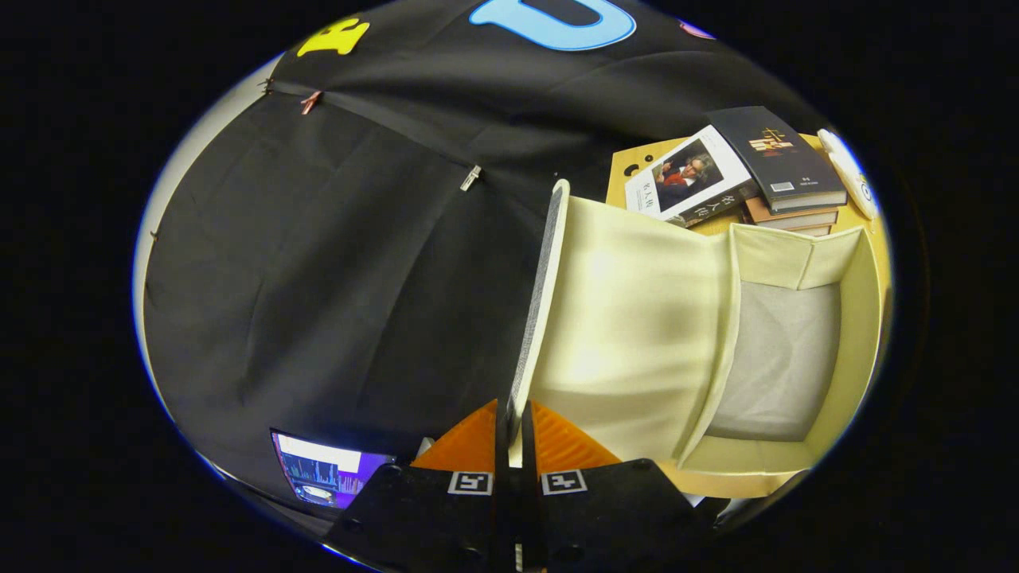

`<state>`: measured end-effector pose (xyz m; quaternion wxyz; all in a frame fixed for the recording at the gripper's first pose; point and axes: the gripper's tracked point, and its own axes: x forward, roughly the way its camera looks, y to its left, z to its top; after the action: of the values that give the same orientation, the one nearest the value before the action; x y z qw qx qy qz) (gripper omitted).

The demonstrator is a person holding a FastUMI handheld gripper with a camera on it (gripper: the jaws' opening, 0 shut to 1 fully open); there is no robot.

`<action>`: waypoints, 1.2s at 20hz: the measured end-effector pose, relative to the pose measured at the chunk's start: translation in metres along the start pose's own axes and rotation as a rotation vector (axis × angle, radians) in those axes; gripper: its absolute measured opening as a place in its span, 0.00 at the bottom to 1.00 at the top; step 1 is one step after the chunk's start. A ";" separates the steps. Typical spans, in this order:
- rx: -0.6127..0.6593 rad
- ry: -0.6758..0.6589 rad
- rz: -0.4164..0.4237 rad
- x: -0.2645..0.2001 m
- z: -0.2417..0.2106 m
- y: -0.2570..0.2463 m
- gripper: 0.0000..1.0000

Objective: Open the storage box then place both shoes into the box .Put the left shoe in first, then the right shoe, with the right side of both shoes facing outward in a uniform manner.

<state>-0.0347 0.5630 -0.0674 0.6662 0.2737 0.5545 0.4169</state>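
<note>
The gripper has its jaws pinching the lid edge, holding it upright so the storage box stands open for shoes.

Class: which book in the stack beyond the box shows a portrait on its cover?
The white book, left of the black book on the stack; it alone bears a portrait.

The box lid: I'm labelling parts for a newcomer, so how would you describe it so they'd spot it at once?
Start at the cream storage box standing open on the wooden table, in front of the stack of books. The lid is the broad cream flap swung up from the box, its edge pinched between the gripper fingers. Unlike the box walls, it has a dark speckled outer face.
</note>
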 end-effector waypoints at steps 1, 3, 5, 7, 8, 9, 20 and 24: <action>-0.008 0.002 -0.007 0.004 -0.002 -0.001 0.30; -0.038 -0.027 -0.048 0.005 0.002 -0.011 0.53; -0.087 -0.064 -0.087 0.004 0.006 -0.026 0.75; -0.129 -0.132 -0.133 -0.021 0.016 -0.040 0.98; -0.150 -0.172 -0.150 -0.032 0.022 -0.046 0.98; -0.168 -0.212 -0.169 -0.047 0.028 -0.053 0.98; -0.316 -0.490 -0.566 -0.245 0.049 -0.217 0.98; -0.339 -0.503 -0.754 -0.299 0.030 -0.291 0.98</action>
<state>0.0562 0.1629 -0.1479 0.9196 0.0334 0.3610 0.1517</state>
